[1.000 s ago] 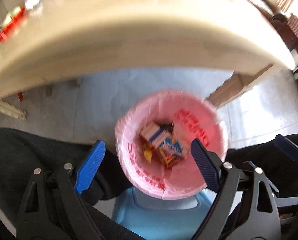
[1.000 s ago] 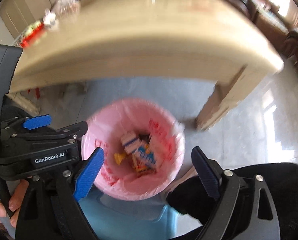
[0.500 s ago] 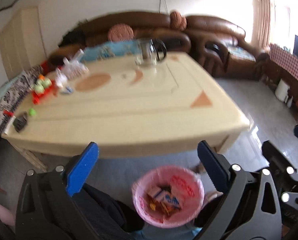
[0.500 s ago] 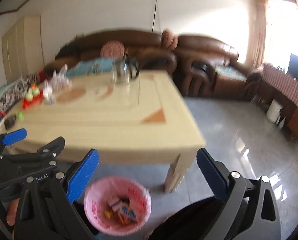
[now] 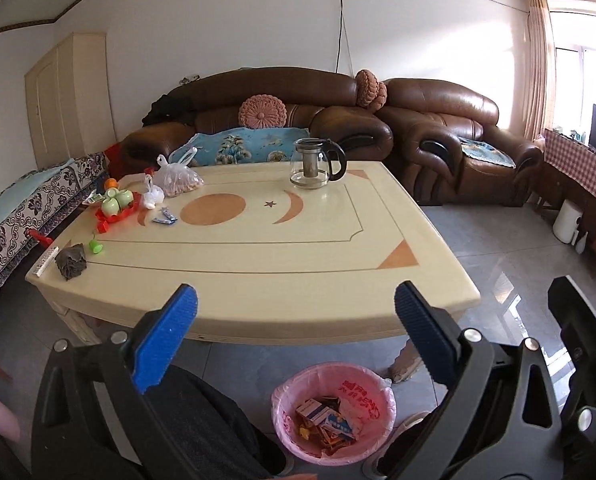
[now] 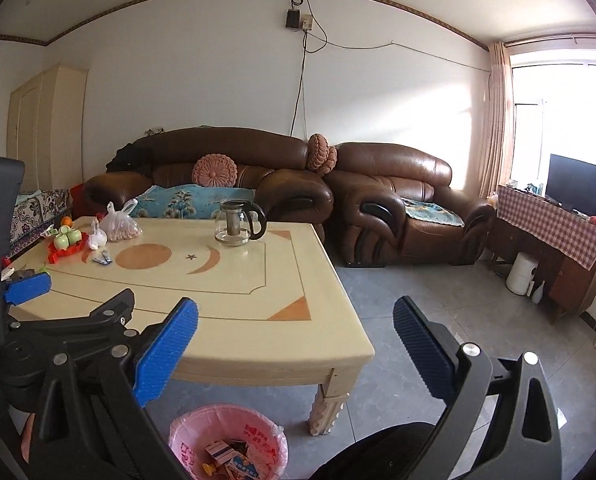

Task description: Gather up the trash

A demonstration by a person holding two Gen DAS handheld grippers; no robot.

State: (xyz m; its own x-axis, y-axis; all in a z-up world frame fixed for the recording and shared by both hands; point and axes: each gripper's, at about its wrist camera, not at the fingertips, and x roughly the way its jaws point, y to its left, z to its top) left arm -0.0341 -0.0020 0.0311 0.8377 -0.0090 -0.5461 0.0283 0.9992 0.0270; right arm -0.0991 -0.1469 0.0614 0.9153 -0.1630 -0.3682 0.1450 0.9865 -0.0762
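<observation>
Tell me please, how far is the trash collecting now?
Done: the pink-lined bin on the floor already holds boxes and wrappers. In hand: nothing; the left gripper and right gripper are open and empty. Possibly left: small blue wrappers on the table.

Glossy cream lacquer on the counter [image 5: 258, 256], smooth, with orange inlays. Thin pink plastic film lining the bin [image 5: 286, 408], slightly shiny, crinkled at the rim; printed cardboard packets [image 5: 325, 416] inside. Matt black plastic on both tool frames, ribbed blue rubbery pads [image 5: 166, 340] on the left tool [image 5: 294, 336] and right tool [image 6: 294, 344], bright metal screws. Clear glass jug [image 5: 311, 164] with black plastic handle. Shiny brown leather sofa [image 6: 397, 196]. Polished grey floor tiles [image 6: 437, 296].
</observation>
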